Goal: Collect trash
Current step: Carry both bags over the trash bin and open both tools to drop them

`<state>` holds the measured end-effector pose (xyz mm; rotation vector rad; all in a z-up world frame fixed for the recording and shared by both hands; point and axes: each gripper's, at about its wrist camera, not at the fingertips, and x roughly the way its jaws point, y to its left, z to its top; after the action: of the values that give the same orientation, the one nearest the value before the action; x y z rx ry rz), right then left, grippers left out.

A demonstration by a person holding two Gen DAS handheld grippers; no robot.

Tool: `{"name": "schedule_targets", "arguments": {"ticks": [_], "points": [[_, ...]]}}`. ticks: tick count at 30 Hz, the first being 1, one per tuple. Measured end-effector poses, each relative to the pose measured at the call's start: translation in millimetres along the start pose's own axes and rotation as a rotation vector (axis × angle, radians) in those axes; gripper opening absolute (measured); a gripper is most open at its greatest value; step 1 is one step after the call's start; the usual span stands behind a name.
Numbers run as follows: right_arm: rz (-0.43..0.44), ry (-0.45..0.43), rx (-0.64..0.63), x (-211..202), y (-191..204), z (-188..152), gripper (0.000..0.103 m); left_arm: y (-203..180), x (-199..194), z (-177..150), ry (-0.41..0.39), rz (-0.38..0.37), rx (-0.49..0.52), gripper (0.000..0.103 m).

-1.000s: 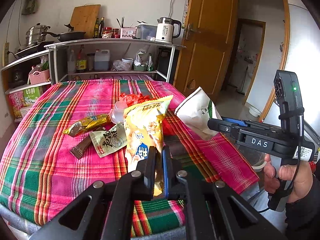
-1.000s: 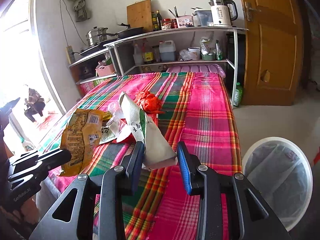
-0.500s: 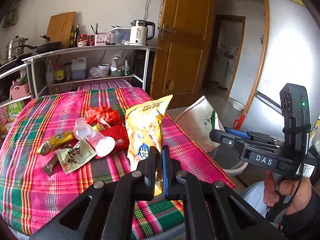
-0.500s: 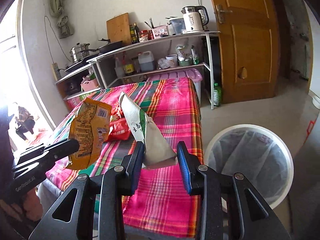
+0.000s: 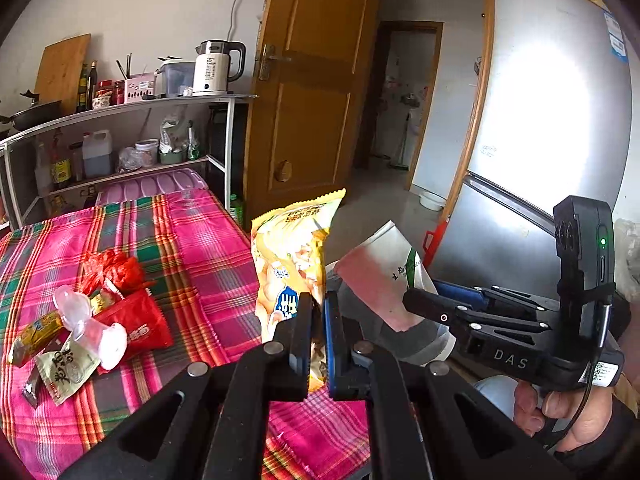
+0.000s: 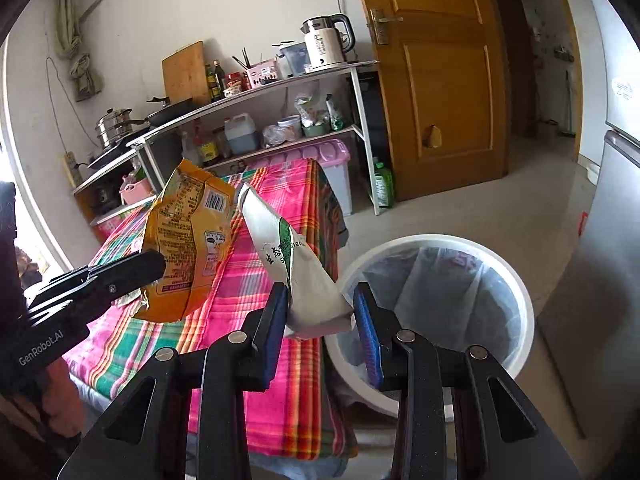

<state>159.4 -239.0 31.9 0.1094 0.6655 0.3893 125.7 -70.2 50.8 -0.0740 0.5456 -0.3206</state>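
So both hands have swung off the table and toward the bin over the last second. Before, the grippers were still over the plaid table with the trash pile right ahead; now the bin (image 6: 436,300) fills the right wrist view, sitting on the floor just off the table corner, lined with a clear bag and looking mostly empty.

Left gripper (image 5: 318,336) is clamped tight on the yellow snack bag (image 5: 294,256), pinched near its bottom edge so the bag stands up from the jaws. Right gripper (image 6: 320,320) is squeezing the white pouch (image 6: 296,276) at about half width, pads pressed on both sides of its fat end. Neither grip has changed, only the position.

The pouch now hangs near the bin's rim, maybe just over the near edge, hard to say with the fisheye. The snack bag is further back, over the table edge (image 6: 256,304).

My read: the carry is nearly done, and the drop comes next, pouch first. Still plenty left on the table though: red wrapper (image 5: 136,324), red crumpled plastic (image 5: 116,268), clear cups (image 5: 92,328), green sachet (image 5: 66,368), yellow bar wrapper (image 5: 34,336).
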Motion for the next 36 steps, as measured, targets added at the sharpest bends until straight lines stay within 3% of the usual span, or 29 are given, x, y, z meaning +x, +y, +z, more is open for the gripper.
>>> {"name": "schedule_targets", "arguments": {"ticks": [23, 36], "points": [[-0.116, 0.031, 0.118, 3, -64, -14, 0.035, -50, 73, 12, 0.054, -0.187, 0.045, 0.006], [-0.159, 0.082, 0.18, 16, -89, -19, 0.036, -47, 111, 3, 0.113, -0.2, 0.025, 0.008]]}}
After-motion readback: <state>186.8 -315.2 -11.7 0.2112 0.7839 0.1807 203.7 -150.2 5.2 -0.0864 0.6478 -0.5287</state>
